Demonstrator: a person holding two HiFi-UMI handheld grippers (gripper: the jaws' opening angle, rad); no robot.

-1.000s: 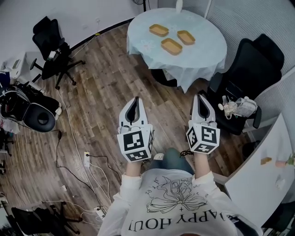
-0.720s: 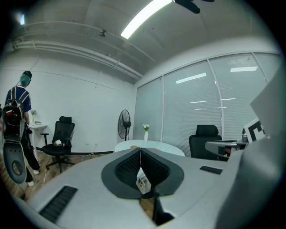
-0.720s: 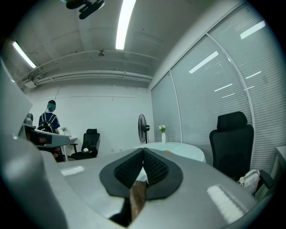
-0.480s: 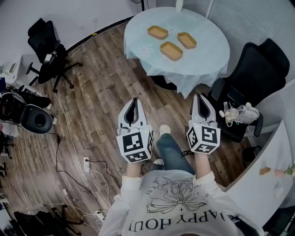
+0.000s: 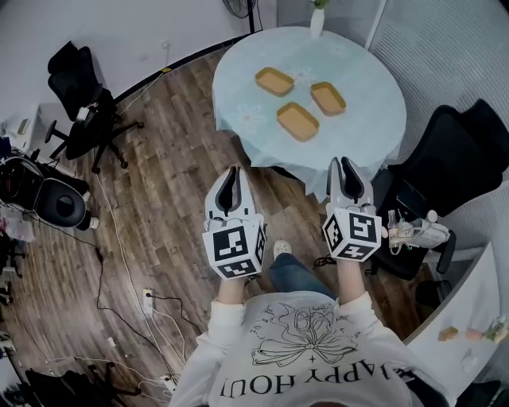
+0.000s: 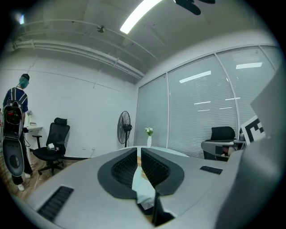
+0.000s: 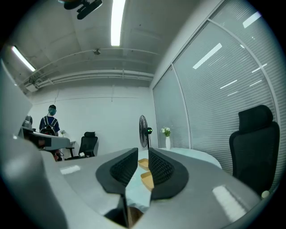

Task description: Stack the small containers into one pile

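three small containers lie apart on the table [image 5: 238,119], none stacked yet: the near container [image 5: 297,121] toward the table's edge closest to the person, the far container [image 5: 274,80] beyond it, the right container [image 5: 328,98] beside both; they look like light, shallow, stiff trays, likely to slide on the tablecloth [image 5: 374,119], so a pinch on one long rim seems the best hold; the left tool [image 5: 231,172] hangs short of the table, jaws together and empty; the right tool [image 5: 347,165] sits just at the table's near edge, and its jaws have just been opening, now a little apart with nothing between them; a vase [image 5: 316,20] stands at the table's far rim, clear of the trays; a black chair [image 5: 445,159] right of the table may crowd the right arm
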